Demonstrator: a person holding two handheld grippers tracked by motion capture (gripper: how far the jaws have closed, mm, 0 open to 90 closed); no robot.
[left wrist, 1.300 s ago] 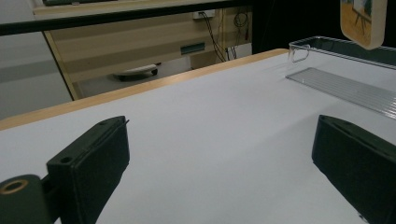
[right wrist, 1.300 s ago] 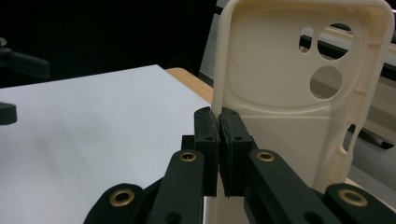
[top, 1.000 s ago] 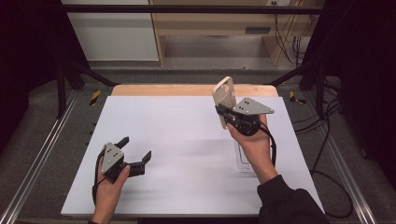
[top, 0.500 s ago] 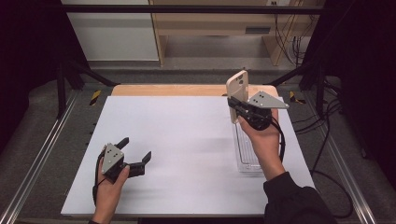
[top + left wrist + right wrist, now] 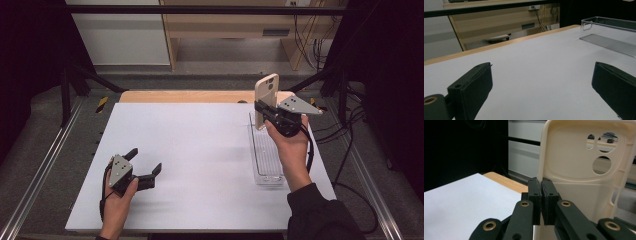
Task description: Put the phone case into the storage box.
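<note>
In the high view the left gripper [image 5: 142,172] sits at the lower left of the frame, low over the white table [image 5: 200,150], its jaws spread wide with nothing between them. The left gripper view gives the same: two black pads [image 5: 474,85] far apart at the bottom corners, bare white surface between them.

Further up, at the right of the high view, a clear plastic tray [image 5: 265,155] lies lengthwise on the table; in the left gripper view it shows at the upper right, ribbed floor and a handle cut-out in its end wall.

Above the far end of that tray, in the upper right of the high view, the right gripper [image 5: 261,107] is clamped on a cream phone case [image 5: 266,97], which stands upright in the air, clear of the table. In the right gripper view the pads [image 5: 534,192] pinch the case's left edge; its inner side faces the camera, with three round camera holes at the upper right.

No brand, label or writing can be read on any of these.
</note>
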